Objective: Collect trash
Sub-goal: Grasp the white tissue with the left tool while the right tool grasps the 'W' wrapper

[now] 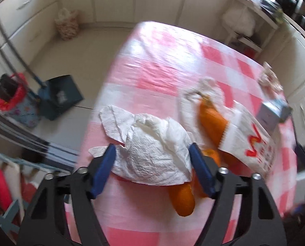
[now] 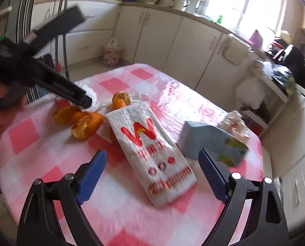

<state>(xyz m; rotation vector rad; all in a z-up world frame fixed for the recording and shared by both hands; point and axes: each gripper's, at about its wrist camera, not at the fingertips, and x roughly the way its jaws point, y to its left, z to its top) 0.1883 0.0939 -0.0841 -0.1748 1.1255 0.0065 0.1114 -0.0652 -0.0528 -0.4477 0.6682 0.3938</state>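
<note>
Only a red "W" marks the paper bag (image 2: 152, 160).

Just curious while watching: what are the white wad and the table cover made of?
The white wad looks like soft matte paper towel: dimpled embossing, crumpled folds. The pink checked table cover seems to be glossy plastic sheeting: shiny wrinkled glare patches.

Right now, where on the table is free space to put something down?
Free: the far cloth beyond the orange peels and paper bag, and the near edge below the bag. Crowded: the middle, around peels, crumpled tissue and blue box.
</note>
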